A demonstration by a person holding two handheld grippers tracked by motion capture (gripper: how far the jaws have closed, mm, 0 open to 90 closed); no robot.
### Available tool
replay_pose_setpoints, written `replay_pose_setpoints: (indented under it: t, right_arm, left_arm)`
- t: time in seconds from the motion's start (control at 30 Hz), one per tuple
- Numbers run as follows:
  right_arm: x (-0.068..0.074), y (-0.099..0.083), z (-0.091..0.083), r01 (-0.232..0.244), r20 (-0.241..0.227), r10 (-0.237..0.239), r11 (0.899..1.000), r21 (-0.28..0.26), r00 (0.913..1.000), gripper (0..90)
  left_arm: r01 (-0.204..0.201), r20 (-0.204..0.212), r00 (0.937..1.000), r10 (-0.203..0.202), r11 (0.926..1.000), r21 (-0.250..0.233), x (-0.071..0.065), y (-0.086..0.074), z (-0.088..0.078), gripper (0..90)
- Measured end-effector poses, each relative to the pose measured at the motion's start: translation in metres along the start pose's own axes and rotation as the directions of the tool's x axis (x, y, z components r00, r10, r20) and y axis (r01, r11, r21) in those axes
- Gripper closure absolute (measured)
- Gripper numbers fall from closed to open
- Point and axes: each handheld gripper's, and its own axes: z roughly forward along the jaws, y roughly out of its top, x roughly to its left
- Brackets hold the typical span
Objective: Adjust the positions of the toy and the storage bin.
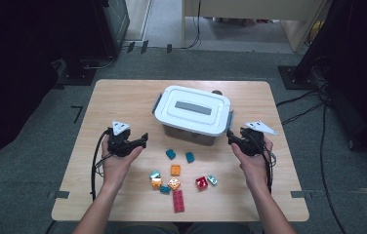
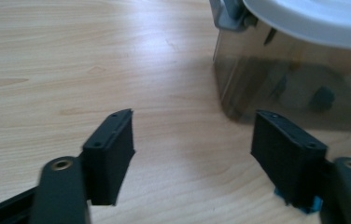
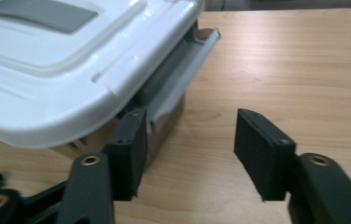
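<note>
A storage box [image 1: 191,114] with a white lid and a grey handle stands at the middle of the wooden table [image 1: 123,97]. My left gripper [image 1: 144,139] sits to the left of the box, open, its jaws over bare wood [image 2: 192,140]. The box's smoky wall [image 2: 295,79] lies just ahead of it on the right. My right gripper [image 1: 230,136] is at the box's right end, open, with only the tabletop showing in its gap [image 3: 190,149]. Its left jaw sits just under the lid's edge [image 3: 71,70], next to the grey latch [image 3: 183,65].
Loose bricks lie in front of the box: two teal ones [image 1: 171,154] [image 1: 190,157], an orange one [image 1: 175,170], a red one [image 1: 201,183] and a long red one [image 1: 178,200]. A blue brick [image 2: 281,196] peeks from under the left gripper's right jaw. Dark floor and cables surround the table.
</note>
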Motion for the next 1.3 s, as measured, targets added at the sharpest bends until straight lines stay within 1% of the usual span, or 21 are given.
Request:
replay_pose_setpoints:
  t: [0.03,0.07,0.13,0.2,0.23,0.3,0.37,0.47,0.53,0.6,0.63,0.67,0.77,0.83,0.87,0.9,1.0,1.07,1.17,1.2,1.3]
  right_arm:
    - [0.001,0.002,0.001,-0.002,-0.023,0.002,1.0,-0.007,0.9997,52.3]
    - [0.002,0.003,0.003,-0.003,-0.036,0.003,1.0,-0.009,0.9994,56.1]
    - [0.003,0.005,0.006,-0.009,-0.03,0.008,1.0,-0.02,0.9995,59.2]
    - [0.001,0.005,0.011,-0.031,-0.038,0.03,0.999,-0.029,0.9989,64.9]
    - [0.001,0.005,0.013,-0.038,-0.04,0.037,0.999,-0.029,0.9985,66.0]
    - [0.0,0.005,0.016,-0.056,-0.059,0.054,0.998,-0.04,0.9968,71.3]
    - [-0.001,0.005,0.019,-0.06,-0.071,0.056,0.997,-0.05,0.9959,72.0]
    - [-0.003,0.005,0.023,-0.082,-0.092,0.078,0.995,-0.048,0.9927,73.4]
    - [-0.004,0.005,0.024,-0.103,-0.113,0.097,0.994,-0.047,0.9888,74.3]
    - [-0.006,0.005,0.025,-0.128,-0.127,0.122,0.991,-0.043,0.9844,76.5]
    - [-0.007,0.006,0.026,-0.149,-0.142,0.143,0.988,-0.038,0.9795,76.8]
    - [-0.007,0.006,0.026,-0.159,-0.147,0.152,0.987,-0.035,0.9774,77.1]
    - [-0.007,0.006,0.027,-0.169,-0.154,0.162,0.985,-0.036,0.9748,77.9]
    - [-0.007,0.006,0.027,-0.186,-0.163,0.179,0.982,-0.029,0.9702,78.6]
    - [-0.007,0.006,0.027,-0.19,-0.168,0.183,0.981,-0.029,0.9686,79.0]
    - [-0.007,0.005,0.027,-0.204,-0.172,0.198,0.979,-0.02,0.965,79.5]
    - [-0.006,0.005,0.028,-0.221,-0.189,0.216,0.975,-0.006,0.9579,79.9]
    - [-0.005,0.005,0.028,-0.215,-0.191,0.21,0.976,-0.009,0.9589,79.8]
    - [-0.005,0.005,0.028,-0.215,-0.188,0.209,0.977,-0.012,0.9597,79.7]
    - [-0.005,0.005,0.028,-0.214,-0.187,0.208,0.977,-0.014,0.96,79.7]
    - [-0.005,0.006,0.029,-0.217,-0.189,0.211,0.976,-0.012,0.9591,79.7]
  left_arm:
    - [0.01,-0.002,0.9999,-0.01,0.9999,-0.007,-0.001,0.002,0.001,35.1]
    - [0.016,0.002,0.9999,-0.016,0.9997,-0.017,-0.001,0.004,0.003,38.5]
    - [0.015,0.009,0.9998,-0.015,0.9993,-0.034,-0.004,0.007,0.005,44.1]
    - [0.008,0.022,0.9997,-0.007,0.9989,-0.046,-0.008,0.011,0.008,49.6]
    - [0.002,0.03,0.9995,0.0,0.9986,-0.052,-0.01,0.012,0.009,51.4]
    - [-0.01,0.032,0.9994,0.012,0.998,-0.062,-0.015,0.016,0.013,55.8]
    - [-0.009,0.03,0.9995,0.011,0.9976,-0.069,-0.017,0.018,0.016,59.4]
    - [-0.011,0.013,0.9998,0.012,0.9966,-0.082,-0.018,0.021,0.02,64.7]
    - [-0.01,0.005,0.9999,0.01,0.9961,-0.088,-0.017,0.022,0.023,67.2]
    - [-0.01,0.002,0.9999,0.01,0.9961,-0.088,-0.016,0.023,0.025,67.9]
    - [-0.008,0.0,1.0,0.008,0.9962,-0.087,-0.016,0.023,0.026,68.0]
    - [-0.005,0.001,1.0,0.005,0.9963,-0.086,-0.015,0.023,0.028,68.2]
    - [0.001,0.008,1.0,0.0,0.9963,-0.086,-0.012,0.023,0.03,69.0]
    - [0.002,0.02,0.9998,0.0,0.9957,-0.093,-0.01,0.024,0.031,69.9]
    - [0.0,0.021,0.9998,0.002,0.9955,-0.095,-0.01,0.024,0.031,70.5]
    - [-0.001,0.021,0.9998,0.003,0.9954,-0.096,-0.01,0.024,0.031,71.3]
    - [0.011,0.02,0.9998,-0.009,0.9946,-0.103,-0.008,0.025,0.031,73.1]
    - [0.02,0.031,0.9994,-0.017,0.9935,-0.112,-0.006,0.026,0.031,73.2]
    - [0.027,0.023,0.9994,-0.024,0.9926,-0.118,-0.004,0.026,0.032,71.7]
    - [0.039,0.018,0.9991,-0.038,0.9919,-0.121,-0.004,0.027,0.033,71.1]
    - [0.067,0.025,0.9976,-0.064,0.9893,-0.13,-0.002,0.028,0.034,68.3]
